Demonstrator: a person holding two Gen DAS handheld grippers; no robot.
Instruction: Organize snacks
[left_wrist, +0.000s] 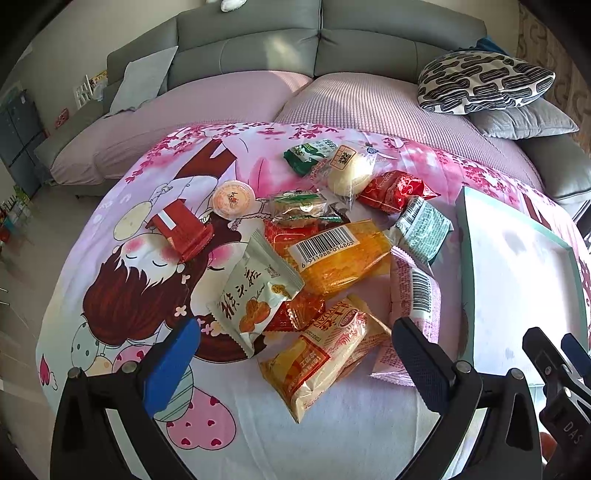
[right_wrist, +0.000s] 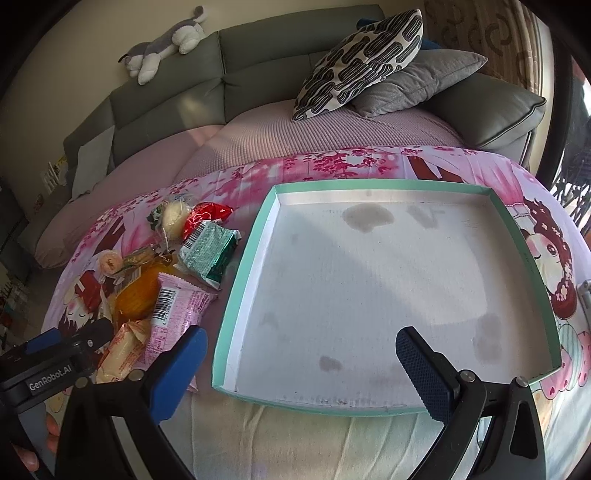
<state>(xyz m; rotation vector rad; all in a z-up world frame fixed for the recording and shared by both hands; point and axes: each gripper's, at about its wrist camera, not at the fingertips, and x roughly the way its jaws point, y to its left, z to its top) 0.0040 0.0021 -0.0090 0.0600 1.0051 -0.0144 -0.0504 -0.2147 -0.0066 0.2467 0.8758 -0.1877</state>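
- The sofa (right_wrist: 258, 92) runs along the far side, with a patterned pillow (right_wrist: 362, 59) and a grey cushion (right_wrist: 417, 85) on it and a plush toy (right_wrist: 166, 40) along its back.
- The printed cloth (left_wrist: 122, 236) covers the table, which holds everything.
- The tray (right_wrist: 524, 236), a shallow white box with a teal rim, lies on the cloth with nothing in it, to the right of the snacks.
- The snack pile (left_wrist: 332, 243) lies beside the tray's left rim: an orange packet (left_wrist: 343, 258), a pink packet (right_wrist: 173, 314), a yellow packet (left_wrist: 325, 354), a white pouch (left_wrist: 255, 291), a red packet (left_wrist: 181, 229), a round jelly cup (left_wrist: 233, 199).
- The right gripper (right_wrist: 301, 363) hovers above the tray's near edge, jaws spread wide, nothing between them; the pink packet lies just left of its left finger.
- The left gripper (left_wrist: 295, 350) hovers at the pile's near side, jaws wide apart and holding nothing; the yellow packet lies between the fingers, below them.
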